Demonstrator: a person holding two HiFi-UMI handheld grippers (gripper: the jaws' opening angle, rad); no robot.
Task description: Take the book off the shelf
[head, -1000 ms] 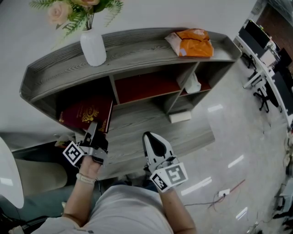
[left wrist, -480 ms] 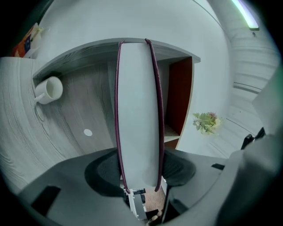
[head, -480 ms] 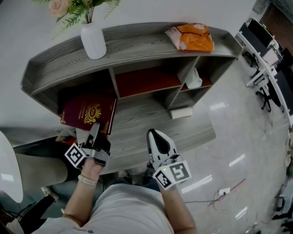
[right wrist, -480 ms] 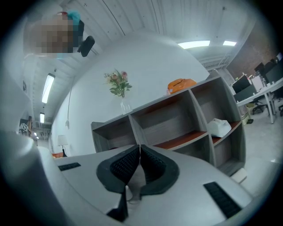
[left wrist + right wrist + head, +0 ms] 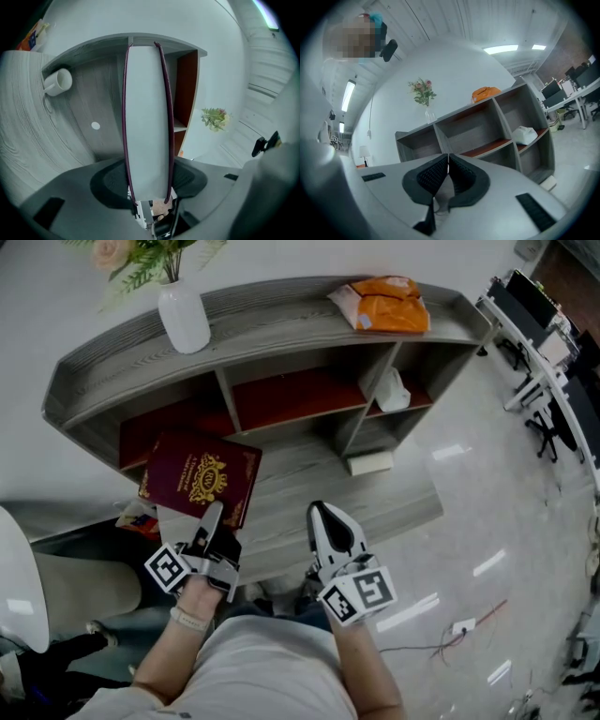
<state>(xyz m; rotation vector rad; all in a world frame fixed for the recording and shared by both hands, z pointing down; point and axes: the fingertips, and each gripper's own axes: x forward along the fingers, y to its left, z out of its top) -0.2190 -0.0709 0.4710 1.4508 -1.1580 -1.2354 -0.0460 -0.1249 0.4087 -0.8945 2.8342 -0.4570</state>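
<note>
A dark red book [image 5: 201, 478] with a gold crest is out of the grey shelf unit [image 5: 281, 352], in front of its lower left compartment. My left gripper [image 5: 212, 523] is shut on the book's near edge. In the left gripper view the book's white page block [image 5: 146, 117] stands edge-on between the two pads, maroon covers on each side. My right gripper [image 5: 325, 521] hangs to the right over the shelf's low front board, shut and holding nothing; its pads [image 5: 448, 176] meet in the right gripper view.
On the shelf top stand a white vase [image 5: 184, 319] with flowers and an orange bag [image 5: 384, 304]. A white object [image 5: 392, 395] lies in the right compartment, a white block [image 5: 369, 463] on the floor. A white mug [image 5: 58, 81] shows in the left gripper view. Desks [image 5: 534, 324] stand far right.
The left gripper has drawn the book toward me and to the right, out of the lower left compartment. The right gripper stayed shut and shifted only slightly.
</note>
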